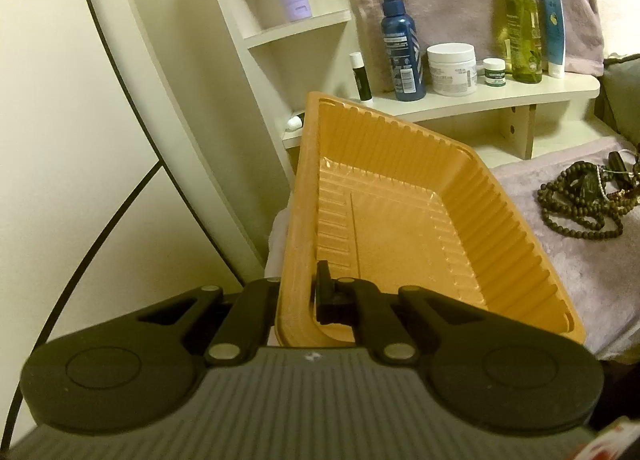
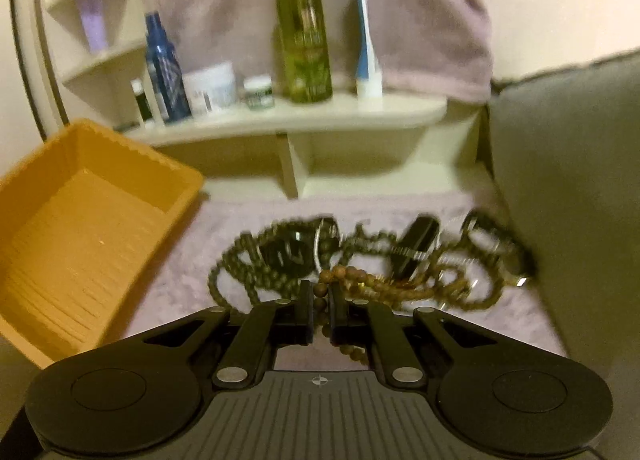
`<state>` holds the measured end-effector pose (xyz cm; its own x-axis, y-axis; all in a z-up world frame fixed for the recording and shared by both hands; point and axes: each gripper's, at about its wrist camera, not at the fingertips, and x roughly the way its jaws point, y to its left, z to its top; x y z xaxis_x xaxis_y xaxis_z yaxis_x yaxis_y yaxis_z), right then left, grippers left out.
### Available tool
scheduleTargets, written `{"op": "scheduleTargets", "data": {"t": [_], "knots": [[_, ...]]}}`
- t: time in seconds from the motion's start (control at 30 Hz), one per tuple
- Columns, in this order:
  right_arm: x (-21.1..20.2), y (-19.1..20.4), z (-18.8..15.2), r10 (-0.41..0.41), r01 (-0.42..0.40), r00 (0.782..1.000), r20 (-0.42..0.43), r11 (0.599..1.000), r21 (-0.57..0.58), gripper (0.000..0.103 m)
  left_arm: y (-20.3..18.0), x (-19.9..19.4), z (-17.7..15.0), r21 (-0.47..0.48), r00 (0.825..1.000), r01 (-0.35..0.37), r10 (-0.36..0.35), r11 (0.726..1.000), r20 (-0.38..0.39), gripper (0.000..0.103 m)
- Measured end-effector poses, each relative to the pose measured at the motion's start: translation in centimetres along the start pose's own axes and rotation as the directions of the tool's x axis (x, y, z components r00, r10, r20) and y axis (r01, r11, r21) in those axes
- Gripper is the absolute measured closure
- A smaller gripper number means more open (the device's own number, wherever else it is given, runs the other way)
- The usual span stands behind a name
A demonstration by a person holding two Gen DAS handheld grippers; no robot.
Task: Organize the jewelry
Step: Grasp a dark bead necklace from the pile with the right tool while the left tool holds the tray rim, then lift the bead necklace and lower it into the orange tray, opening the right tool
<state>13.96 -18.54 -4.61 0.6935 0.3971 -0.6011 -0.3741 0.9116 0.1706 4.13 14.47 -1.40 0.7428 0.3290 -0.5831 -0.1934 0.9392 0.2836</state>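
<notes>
An empty orange plastic tray is held tilted by my left gripper, which is shut on the tray's near-left rim. The tray also shows at the left of the right wrist view. A tangled pile of dark beaded necklaces lies on the lilac towel; the pile also shows at the right of the left wrist view. My right gripper is shut on a brown wooden bead strand at the pile's near edge.
A white shelf behind carries a blue spray bottle, a white jar, a green bottle and a tube. A grey cushion stands right of the pile. A lilac towel hangs behind the shelf.
</notes>
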Motion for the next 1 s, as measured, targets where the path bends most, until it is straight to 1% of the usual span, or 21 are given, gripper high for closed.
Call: {"op": "scheduleTargets", "data": {"t": [0.13,0.27,0.5,0.7,0.8,0.93,1.0], "knots": [[-2.6,-0.5,2.8,0.007,-0.005,0.999,0.053,0.999,-0.035,0.096,0.0,0.0,0.0,-0.007,1.0,0.005,-0.005,1.0,0.001,0.099],[-4.9,-1.0,5.7,0.02,-0.015,0.995,0.1,0.999,-0.047,0.096,0.1,0.1,0.0,-0.014,1.0,0.009,-0.009,1.0,0.0,0.099],[-7.3,-0.3,9.3,0.054,-0.039,0.986,0.156,0.995,-0.095,0.096,0.3,0.1,0.1,-0.018,1.0,0.02,-0.02,1.0,-0.002,0.1],[-8.3,1.4,11.3,0.128,-0.107,0.978,0.166,0.986,-0.131,0.096,0.4,0.4,0.1,-0.025,1.0,0.021,-0.021,0.999,-0.008,0.099],[-8.5,2.8,12.4,0.172,-0.144,0.97,0.172,0.976,-0.163,0.096,0.3,0.4,0.1,-0.025,1.0,0.023,-0.023,0.999,-0.008,0.099],[-9.0,5.0,13.7,0.25,-0.215,0.951,0.181,0.957,-0.192,0.096,0.4,0.4,0.1,-0.026,1.0,0.027,-0.027,0.999,-0.009,0.1],[-9.1,6.3,14.4,0.301,-0.265,0.936,0.183,0.944,-0.198,0.096,0.4,0.4,0.1,-0.024,1.0,0.028,-0.028,0.999,-0.009,0.1]]}}
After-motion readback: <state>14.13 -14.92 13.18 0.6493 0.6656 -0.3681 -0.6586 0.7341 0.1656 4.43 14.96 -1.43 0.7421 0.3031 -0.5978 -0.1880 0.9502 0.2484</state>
